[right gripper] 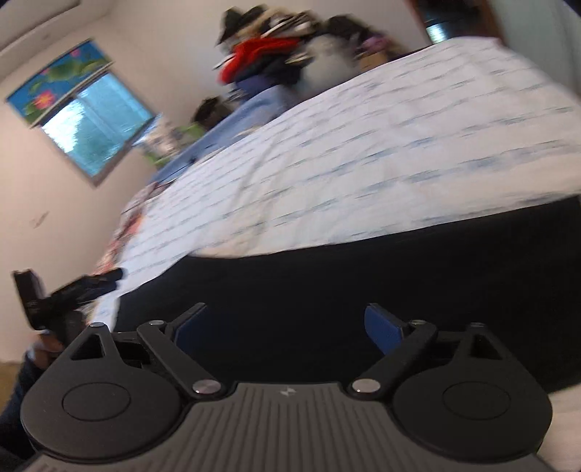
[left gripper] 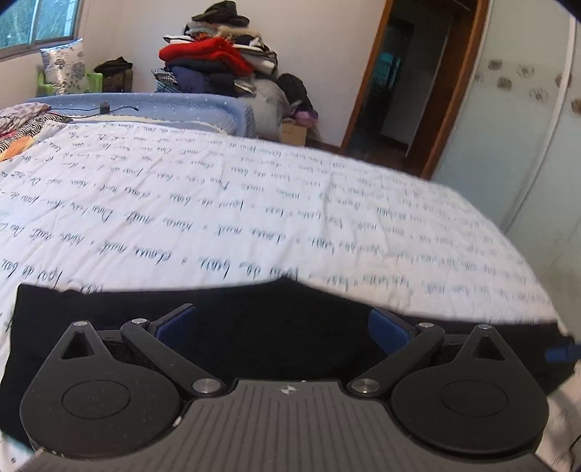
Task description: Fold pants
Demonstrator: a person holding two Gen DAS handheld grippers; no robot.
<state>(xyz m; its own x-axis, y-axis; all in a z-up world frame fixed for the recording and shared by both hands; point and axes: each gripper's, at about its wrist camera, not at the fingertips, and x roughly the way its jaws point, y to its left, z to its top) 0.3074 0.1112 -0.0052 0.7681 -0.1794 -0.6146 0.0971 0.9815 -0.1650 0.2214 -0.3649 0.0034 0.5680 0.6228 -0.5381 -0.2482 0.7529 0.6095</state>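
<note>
Black pants (left gripper: 254, 326) lie flat on a bed with a white quilt printed with script (left gripper: 254, 203). My left gripper (left gripper: 281, 323) is open, its blue-padded fingers (left gripper: 388, 332) spread wide just above the pants near their front edge. In the right wrist view, which is tilted and blurred, the pants (right gripper: 363, 276) fill the lower half. My right gripper (right gripper: 283, 326) is open over the dark cloth with nothing between its pads. The left gripper (right gripper: 65, 294) shows at the far left of that view.
A tall heap of clothes with a red garment (left gripper: 207, 54) stands beyond the bed. A blue mattress edge (left gripper: 145, 105), pillow (left gripper: 63, 69) and window (left gripper: 36, 21) lie at the back left. An open doorway (left gripper: 406, 80) and wardrobe (left gripper: 515, 109) are on the right. Patterned cloth (left gripper: 21, 123) lies at the bed's left.
</note>
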